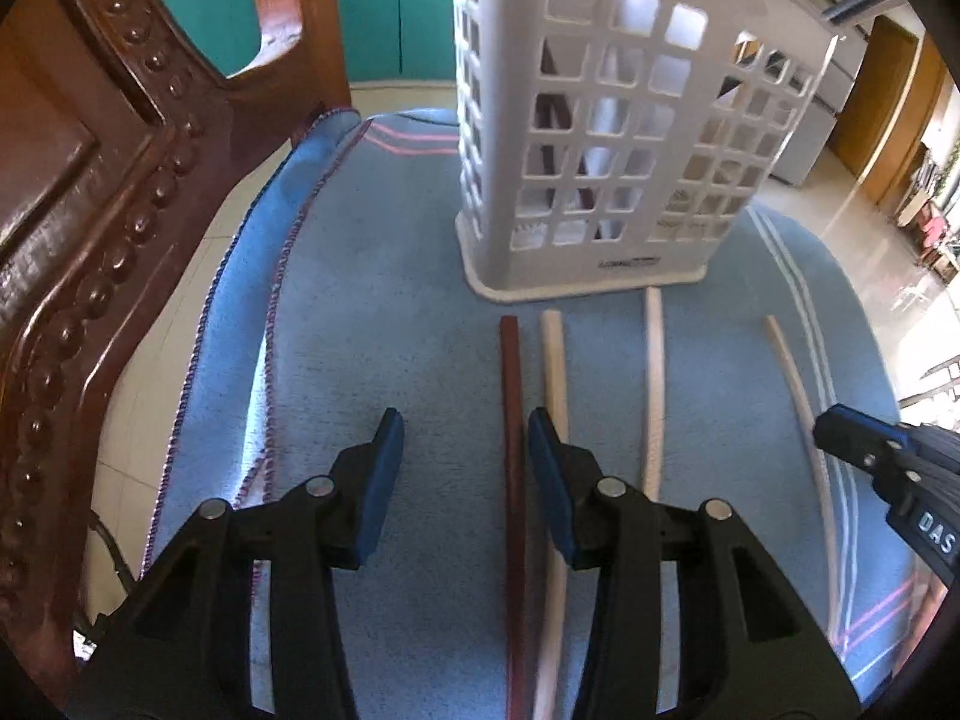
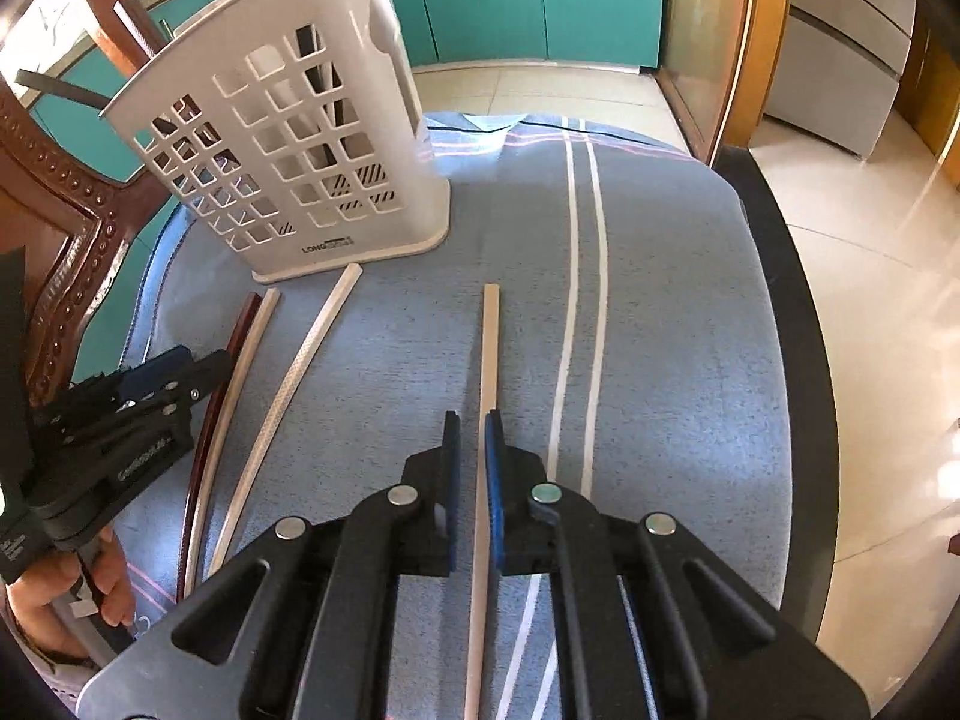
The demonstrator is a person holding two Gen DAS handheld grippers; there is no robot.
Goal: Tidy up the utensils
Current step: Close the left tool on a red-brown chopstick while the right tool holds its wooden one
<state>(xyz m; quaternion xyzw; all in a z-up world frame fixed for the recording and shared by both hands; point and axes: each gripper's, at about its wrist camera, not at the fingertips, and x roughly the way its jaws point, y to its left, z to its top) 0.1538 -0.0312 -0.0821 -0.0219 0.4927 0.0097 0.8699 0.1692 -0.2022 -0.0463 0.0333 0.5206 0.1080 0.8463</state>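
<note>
On the blue cloth (image 2: 672, 312), 4 chopsticks lie side by side before the white slotted holder (image 2: 288, 138). Farthest right, a pale chopstick (image 2: 489, 348) sits pinched between the closed jaws of the right gripper (image 2: 472, 426). At the left, the left gripper (image 1: 465, 426) stands half open astride the dark red chopstick (image 1: 511, 384), gripping nothing.

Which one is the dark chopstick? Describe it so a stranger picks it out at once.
Find the white slotted holder standing on the blue cloth. Four chopsticks lie in a row before it; take the leftmost chopstick, between the open left tongs. It alone is dark red-brown; the other three are pale.
</note>
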